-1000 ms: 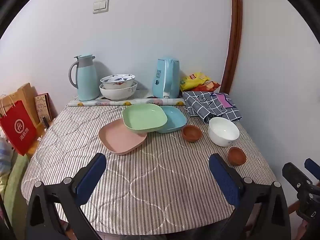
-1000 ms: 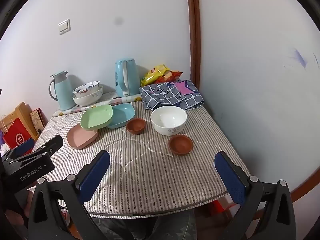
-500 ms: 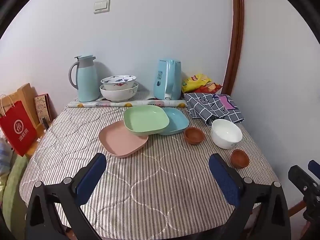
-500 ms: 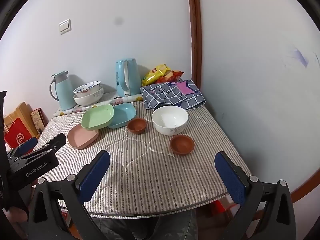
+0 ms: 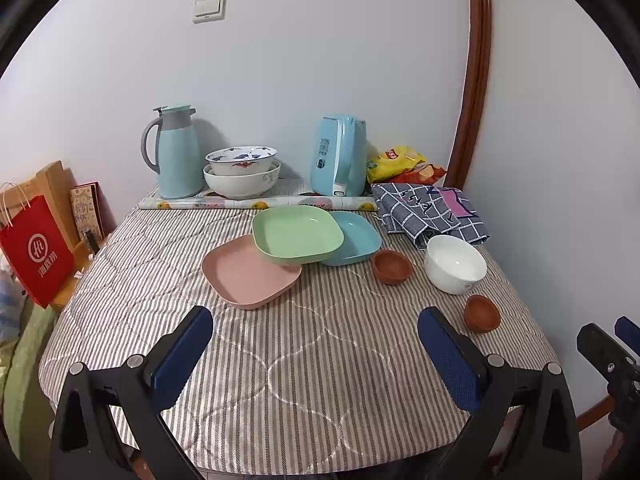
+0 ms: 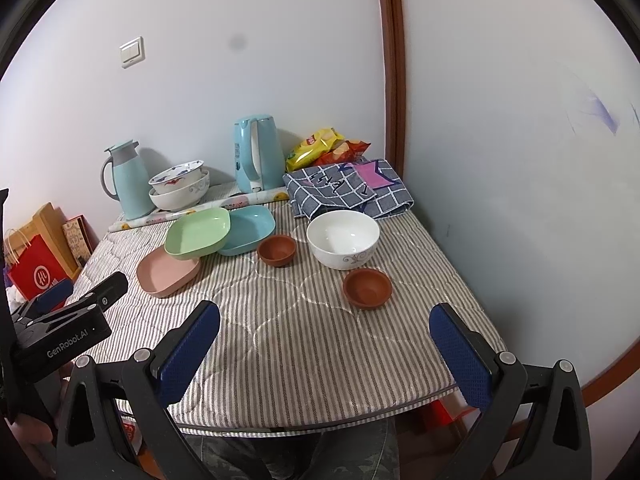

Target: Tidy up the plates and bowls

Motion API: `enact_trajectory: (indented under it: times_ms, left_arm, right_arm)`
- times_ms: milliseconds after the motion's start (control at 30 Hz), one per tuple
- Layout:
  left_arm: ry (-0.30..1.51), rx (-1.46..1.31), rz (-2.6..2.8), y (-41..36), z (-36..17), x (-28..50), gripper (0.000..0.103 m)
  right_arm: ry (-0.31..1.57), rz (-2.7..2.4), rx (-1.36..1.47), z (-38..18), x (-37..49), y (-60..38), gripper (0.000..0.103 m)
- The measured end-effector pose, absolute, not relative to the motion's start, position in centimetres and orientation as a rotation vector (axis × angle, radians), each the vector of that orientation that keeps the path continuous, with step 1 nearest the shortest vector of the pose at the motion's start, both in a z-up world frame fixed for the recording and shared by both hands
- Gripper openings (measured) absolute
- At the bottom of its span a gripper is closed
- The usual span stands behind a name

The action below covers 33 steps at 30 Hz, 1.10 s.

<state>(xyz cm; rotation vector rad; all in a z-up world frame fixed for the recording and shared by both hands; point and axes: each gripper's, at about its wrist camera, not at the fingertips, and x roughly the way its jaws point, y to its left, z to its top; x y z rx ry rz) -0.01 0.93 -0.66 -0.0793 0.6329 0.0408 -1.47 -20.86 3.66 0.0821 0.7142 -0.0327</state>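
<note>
Left gripper (image 5: 316, 344) lately nearer striped table (image 5: 312, 380); pale walls around.

You're in a home dining corner. A table (image 5: 320, 380) under a striped quilted cloth sits pushed against plain walls. At twelve o'clock stand a thermal carafe (image 5: 176, 152), stacked porcelain bowls (image 5: 242, 172) and an electric kettle (image 5: 340, 156). Snack bags (image 5: 396, 160) and a folded checked apron (image 5: 428, 208) lie at one o'clock. A red shopping bag (image 5: 36, 248) leans at nine o'clock.
</note>
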Motion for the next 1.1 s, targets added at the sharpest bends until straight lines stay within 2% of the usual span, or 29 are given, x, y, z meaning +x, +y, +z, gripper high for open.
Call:
enact_trajectory:
  times_ms: [1100]
  left_arm:
    - [0.616,-0.079,0.048,1.08,-0.02,-0.75,0.103]
  right_arm:
    - [0.693,-0.029,0.09,4.22,-2.11,-20.67,0.103]
